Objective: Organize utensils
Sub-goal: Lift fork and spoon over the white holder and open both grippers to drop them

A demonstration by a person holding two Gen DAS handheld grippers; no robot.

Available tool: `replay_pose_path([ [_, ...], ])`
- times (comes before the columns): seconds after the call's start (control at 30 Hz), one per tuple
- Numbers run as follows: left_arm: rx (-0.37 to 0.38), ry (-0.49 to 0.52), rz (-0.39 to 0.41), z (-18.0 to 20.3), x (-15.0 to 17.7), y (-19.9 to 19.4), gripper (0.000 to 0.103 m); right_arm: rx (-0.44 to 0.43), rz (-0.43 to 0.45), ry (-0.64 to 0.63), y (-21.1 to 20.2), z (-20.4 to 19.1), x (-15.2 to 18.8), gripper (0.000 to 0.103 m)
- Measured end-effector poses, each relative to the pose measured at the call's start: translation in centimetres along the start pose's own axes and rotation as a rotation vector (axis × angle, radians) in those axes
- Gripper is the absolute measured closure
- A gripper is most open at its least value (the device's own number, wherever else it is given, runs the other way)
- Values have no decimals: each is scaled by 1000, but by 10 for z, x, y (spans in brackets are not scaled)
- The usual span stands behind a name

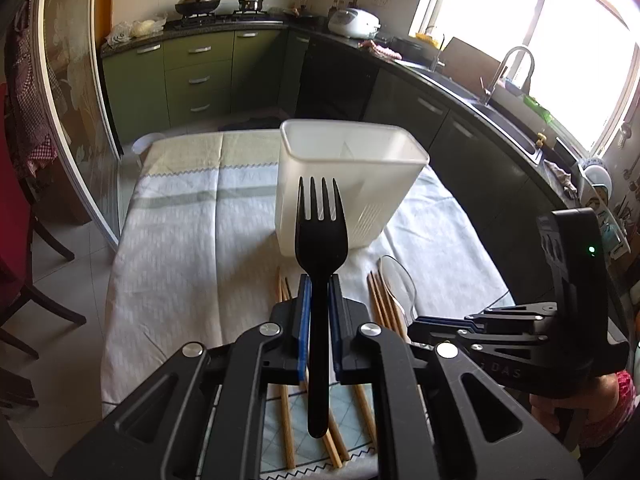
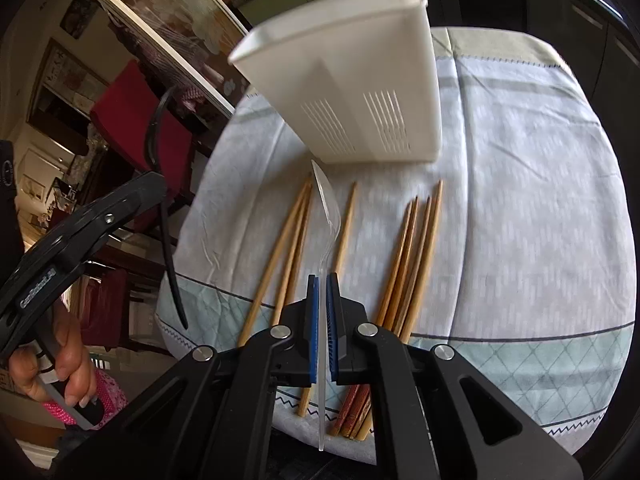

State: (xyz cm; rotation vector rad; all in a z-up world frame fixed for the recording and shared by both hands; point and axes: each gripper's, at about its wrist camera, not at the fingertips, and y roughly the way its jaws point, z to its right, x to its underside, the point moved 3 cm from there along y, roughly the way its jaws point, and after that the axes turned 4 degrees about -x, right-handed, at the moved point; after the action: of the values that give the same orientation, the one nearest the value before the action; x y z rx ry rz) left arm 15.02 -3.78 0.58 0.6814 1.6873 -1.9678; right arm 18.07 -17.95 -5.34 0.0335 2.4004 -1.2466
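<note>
My left gripper [image 1: 319,280] is shut on the handle of a black plastic fork [image 1: 320,236], whose tines stand up in front of the white slotted utensil holder [image 1: 348,184]. My right gripper [image 2: 322,280] is shut on the handle of a clear plastic spoon [image 2: 329,208], lifted above the cloth, its bowl pointing toward the holder [image 2: 360,80]. Several wooden chopsticks [image 2: 416,248] lie on the tablecloth under both grippers, some left of the spoon [image 2: 280,252]. In the left wrist view the right gripper's body [image 1: 520,332] shows at the right with the spoon [image 1: 396,280].
The table carries a pale blue and green patterned cloth [image 1: 192,216]. Dark kitchen counters with a sink [image 1: 492,92] run behind and to the right. A red chair [image 2: 132,120] stands beside the table. A hand [image 2: 68,364] holds the left gripper at the left edge.
</note>
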Motion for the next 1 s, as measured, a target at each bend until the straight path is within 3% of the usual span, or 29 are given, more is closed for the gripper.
replay_pose_path([
  [0.13, 20, -11, 136, 6, -44, -24, 94, -61, 224, -47, -62, -13, -31, 98],
  [0.3, 49, -49, 337, 11, -97, -33, 94, -75, 548, -97, -115, -25, -85, 98],
  [0.43, 34, -71, 512, 11, -123, -19, 94, -7, 767, -146, -125, -25, -125, 98],
  [0.5, 30, -79, 558, 9, -133, -6, 94, 53, 838, -183, -118, -26, -139, 98],
  [0.57, 15, -78, 569, 9, -137, 12, 94, 93, 850, -208, -102, -23, -149, 98],
  [0.77, -15, -76, 486, 9, -126, 60, 94, 156, 796, -216, -48, 1, -155, 98],
  [0.93, -36, -54, 447, 5, -110, 75, 94, 183, 765, -227, -23, 11, -147, 98],
  [1.0, -50, -32, 431, 7, -106, 80, 89, 199, 761, -242, -19, 13, -136, 98],
])
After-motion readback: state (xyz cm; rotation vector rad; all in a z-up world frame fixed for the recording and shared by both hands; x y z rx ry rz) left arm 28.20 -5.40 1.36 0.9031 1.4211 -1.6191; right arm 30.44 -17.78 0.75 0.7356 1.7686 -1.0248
